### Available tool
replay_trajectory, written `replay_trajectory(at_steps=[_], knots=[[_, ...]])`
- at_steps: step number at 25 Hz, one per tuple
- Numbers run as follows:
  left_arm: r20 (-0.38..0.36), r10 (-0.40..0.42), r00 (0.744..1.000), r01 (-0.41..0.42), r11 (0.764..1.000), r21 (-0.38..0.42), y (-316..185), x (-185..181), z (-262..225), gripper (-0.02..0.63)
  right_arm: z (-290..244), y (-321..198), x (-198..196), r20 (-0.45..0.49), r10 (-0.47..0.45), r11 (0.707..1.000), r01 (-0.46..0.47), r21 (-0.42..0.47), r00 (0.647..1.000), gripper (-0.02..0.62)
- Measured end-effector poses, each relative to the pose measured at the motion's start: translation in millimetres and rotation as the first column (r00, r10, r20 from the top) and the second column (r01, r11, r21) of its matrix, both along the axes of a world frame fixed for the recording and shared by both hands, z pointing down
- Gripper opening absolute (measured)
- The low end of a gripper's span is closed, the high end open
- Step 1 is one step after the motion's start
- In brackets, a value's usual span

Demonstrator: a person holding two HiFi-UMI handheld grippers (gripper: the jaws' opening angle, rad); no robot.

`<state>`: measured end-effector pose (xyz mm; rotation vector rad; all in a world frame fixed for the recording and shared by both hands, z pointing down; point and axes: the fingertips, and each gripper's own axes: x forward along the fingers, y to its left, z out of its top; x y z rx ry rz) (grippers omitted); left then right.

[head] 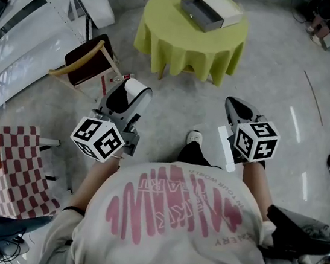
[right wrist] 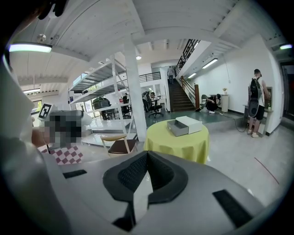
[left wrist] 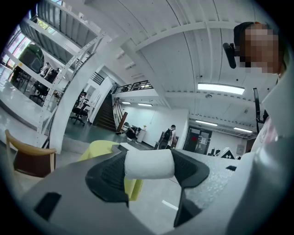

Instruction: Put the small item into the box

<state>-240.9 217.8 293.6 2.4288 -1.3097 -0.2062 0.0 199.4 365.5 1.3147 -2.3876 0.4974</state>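
Observation:
A small white roll (left wrist: pixel 149 164) is clamped between the dark pads of my left gripper (left wrist: pixel 149 169), which is shut on it. In the head view the left gripper (head: pixel 131 92) hangs in front of the person's body, with the white roll (head: pixel 138 87) at its tip. My right gripper (head: pixel 233 104) is beside it, shut with nothing in it; its pads meet in the right gripper view (right wrist: pixel 146 157). The grey-and-white box (head: pixel 210 10) lies open on a round table with a yellow-green cloth (head: pixel 189 43), some way ahead, also seen as the box (right wrist: pixel 185 125).
A wooden chair (head: pixel 87 62) stands left of the table, with metal shelving behind it. A red-checked cloth (head: pixel 20 166) lies at lower left. The person's shoe (head: pixel 194 137) is on the grey floor. Another person (right wrist: pixel 255 98) stands far off at the right.

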Motion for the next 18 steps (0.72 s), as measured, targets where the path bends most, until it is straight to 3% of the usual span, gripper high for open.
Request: replay_trajectory(at_steps=[18], knots=[[-0.003, -0.086, 0.996, 0.086, 0.996, 0.034, -155, 47, -28, 0.302, -27, -185, 37, 0.039, -0.096, 0.995, 0.094, 0.041, 0.995, 0.005]])
